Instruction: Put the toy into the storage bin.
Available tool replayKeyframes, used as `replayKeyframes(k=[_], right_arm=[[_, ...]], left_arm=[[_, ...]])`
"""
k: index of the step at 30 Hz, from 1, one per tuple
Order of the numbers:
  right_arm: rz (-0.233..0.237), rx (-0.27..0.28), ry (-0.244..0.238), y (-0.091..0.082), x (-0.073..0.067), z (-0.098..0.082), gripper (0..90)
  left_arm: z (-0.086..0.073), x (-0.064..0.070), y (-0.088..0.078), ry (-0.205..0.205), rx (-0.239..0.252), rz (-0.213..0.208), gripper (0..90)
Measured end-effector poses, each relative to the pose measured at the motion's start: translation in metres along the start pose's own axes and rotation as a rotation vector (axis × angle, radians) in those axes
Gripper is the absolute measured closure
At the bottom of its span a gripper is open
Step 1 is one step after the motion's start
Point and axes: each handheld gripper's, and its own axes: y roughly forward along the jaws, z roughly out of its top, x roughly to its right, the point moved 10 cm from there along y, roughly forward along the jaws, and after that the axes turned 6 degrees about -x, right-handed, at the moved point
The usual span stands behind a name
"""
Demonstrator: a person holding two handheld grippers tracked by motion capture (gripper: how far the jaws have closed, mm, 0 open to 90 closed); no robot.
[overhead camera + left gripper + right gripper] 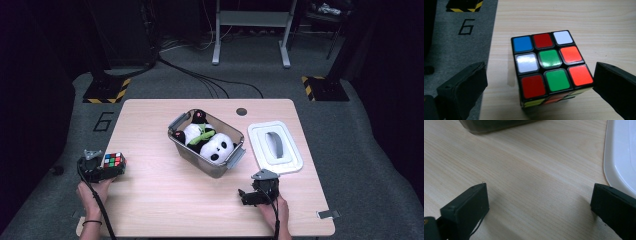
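A Rubik's cube [114,161] [549,67] rests on the wooden table [165,200] near its left edge. My left gripper [111,170] [539,72] is open, one jaw on each side of the cube. The right jaw is almost at the cube's corner, while the left jaw stands clear of it. A clear plastic bin [200,161] in the middle of the table holds a panda plush [217,147]. My right gripper [246,196] [539,192] is open and low over bare table at the front right, with nothing between its jaws.
A white lid [275,145] [621,157] with a grey handle lies flat to the right of the bin. The bin's dark base [489,125] is just ahead of the right gripper. Grey floor with a painted 6 [465,26] lies left of the table.
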Motion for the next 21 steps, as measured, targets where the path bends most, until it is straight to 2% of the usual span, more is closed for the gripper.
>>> replayKeyframes(k=[4,7,14,19,21], right_arm=[[0.0,0.0,0.0,0.0,0.0,0.0,0.9],[0.0,0.0,0.0,0.0,0.0,0.0,0.9],[-0.001,0.0,-0.001,0.0,0.0,0.0,0.9],[-0.002,0.0,-0.004,0.0,0.0,0.0,0.9],[0.0,0.0,0.0,0.0,0.0,0.0,0.9]], left_arm=[[0.001,0.004,0.007,-0.002,-0.001,-0.01,3.5],[0.002,0.005,0.012,-0.007,0.005,-0.017,12.3],[0.005,0.007,0.011,0.015,0.024,-0.026,22.6],[0.004,0.008,0.012,0.012,0.019,-0.014,27.0],[0.004,0.006,0.012,0.012,0.016,-0.004,31.6]])
